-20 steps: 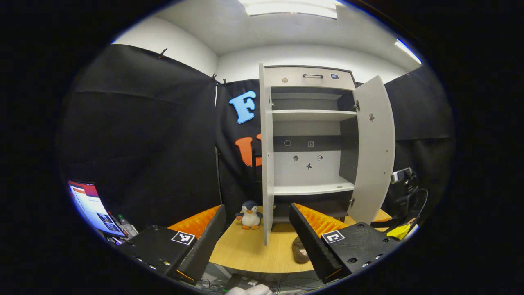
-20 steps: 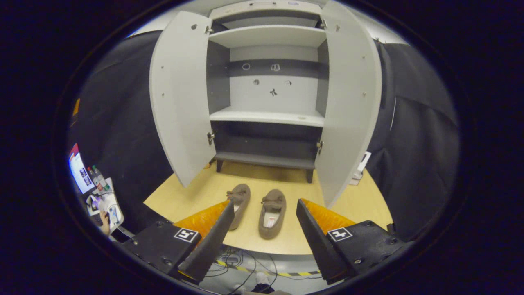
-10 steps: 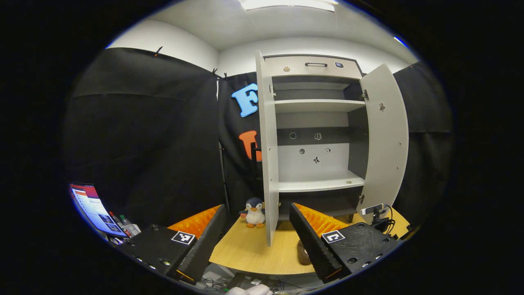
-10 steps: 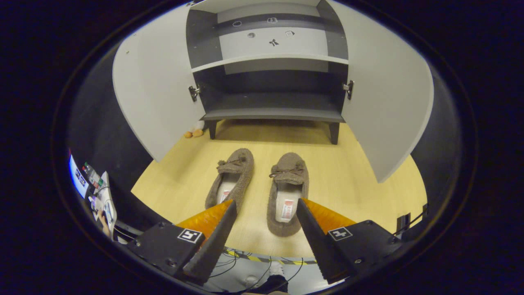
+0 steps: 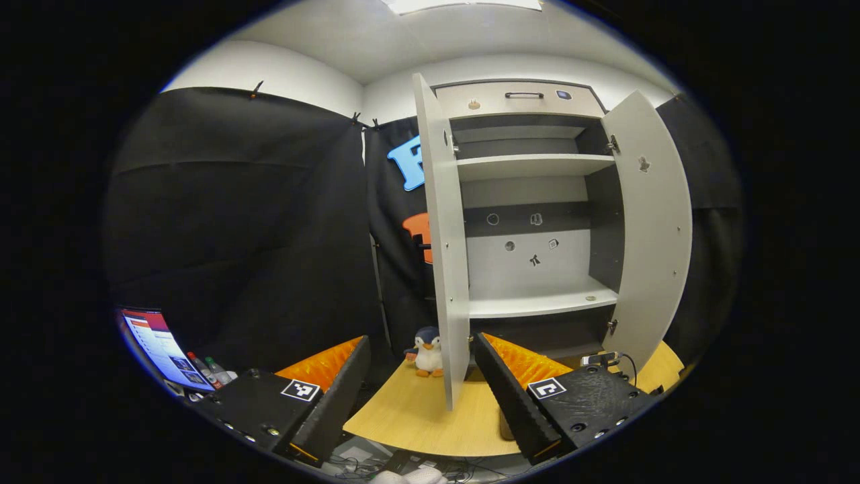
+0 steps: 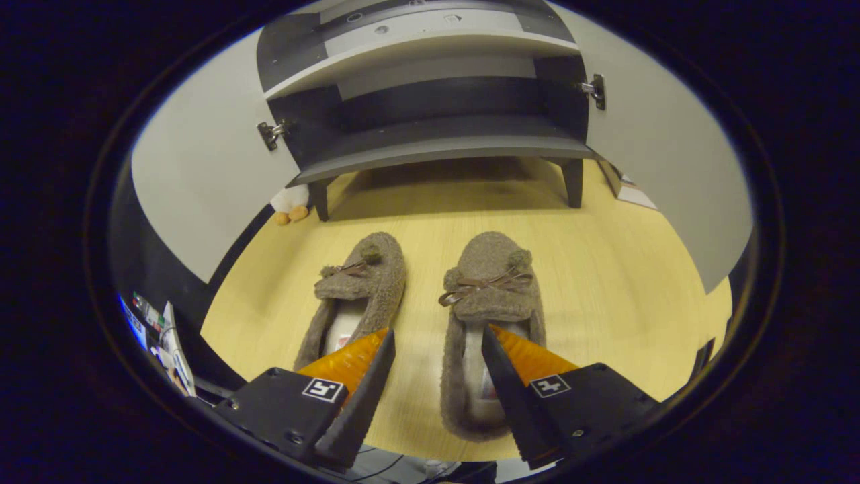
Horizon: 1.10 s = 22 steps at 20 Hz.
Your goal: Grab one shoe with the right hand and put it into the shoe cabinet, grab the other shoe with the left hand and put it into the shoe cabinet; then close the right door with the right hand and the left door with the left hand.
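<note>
Since my right claw (image 6: 437, 363) hangs spread over the right slipper (image 6: 489, 316), one finger (image 6: 500, 373) inside, a shallow pinch risks dropping it.

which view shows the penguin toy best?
Left gripper view: the penguin toy stands upright on the tabletop beside the cabinet's left door, most of its front visible. Right gripper view catches just its lower body and orange feet past that door.
</note>
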Each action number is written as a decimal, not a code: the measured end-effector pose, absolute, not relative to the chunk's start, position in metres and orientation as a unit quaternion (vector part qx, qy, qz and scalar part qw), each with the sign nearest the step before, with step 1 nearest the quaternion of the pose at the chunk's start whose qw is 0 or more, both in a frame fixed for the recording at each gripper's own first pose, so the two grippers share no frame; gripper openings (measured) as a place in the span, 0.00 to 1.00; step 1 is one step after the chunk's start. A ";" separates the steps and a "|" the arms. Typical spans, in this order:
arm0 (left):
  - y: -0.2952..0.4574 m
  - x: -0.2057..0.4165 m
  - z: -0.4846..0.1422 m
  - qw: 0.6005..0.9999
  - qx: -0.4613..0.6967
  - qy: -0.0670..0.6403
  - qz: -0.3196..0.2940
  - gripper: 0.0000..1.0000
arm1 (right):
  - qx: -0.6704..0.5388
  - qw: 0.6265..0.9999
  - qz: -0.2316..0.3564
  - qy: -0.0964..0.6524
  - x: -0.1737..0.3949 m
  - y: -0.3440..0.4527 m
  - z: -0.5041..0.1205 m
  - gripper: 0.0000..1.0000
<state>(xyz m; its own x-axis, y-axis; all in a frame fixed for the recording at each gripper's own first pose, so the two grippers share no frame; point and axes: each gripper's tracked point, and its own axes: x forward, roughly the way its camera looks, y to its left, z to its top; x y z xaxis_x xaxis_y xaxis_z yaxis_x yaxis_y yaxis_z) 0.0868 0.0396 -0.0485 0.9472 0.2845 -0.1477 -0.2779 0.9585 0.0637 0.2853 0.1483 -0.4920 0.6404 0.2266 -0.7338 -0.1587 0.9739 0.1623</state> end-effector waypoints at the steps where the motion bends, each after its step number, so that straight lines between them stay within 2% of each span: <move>1: 0.042 0.088 -0.050 0.985 0.018 0.081 0.148 0.96 | 0.042 0.905 0.104 0.409 0.292 0.149 -0.495 0.86; 8: 0.052 0.097 -0.061 0.977 0.026 0.099 0.188 0.96 | 0.059 0.911 0.095 0.398 0.336 0.155 -0.513 0.85; 10: 0.052 0.101 -0.062 0.975 0.028 0.101 0.194 0.96 | 0.056 0.913 0.096 0.393 0.344 0.153 -0.513 0.81; 12: 0.050 0.105 -0.061 0.975 0.025 0.101 0.196 0.96 | 0.058 0.912 0.094 0.394 0.350 0.150 -0.515 0.63; 14: 0.045 0.109 -0.061 0.975 0.026 0.100 0.194 0.96 | 0.067 0.909 0.096 0.401 0.350 0.147 -0.513 0.28; 15: 0.044 0.110 -0.059 0.975 0.031 0.098 0.195 0.96 | 0.070 0.906 0.098 0.406 0.351 0.148 -0.514 0.19; 17: 0.040 0.112 -0.055 0.976 0.037 0.094 0.191 0.96 | 0.078 0.901 0.105 0.414 0.349 0.149 -0.510 0.12; 22: 0.023 0.110 -0.047 0.981 0.026 0.081 0.172 0.96 | 0.092 0.916 0.104 0.376 0.355 0.144 -0.451 0.11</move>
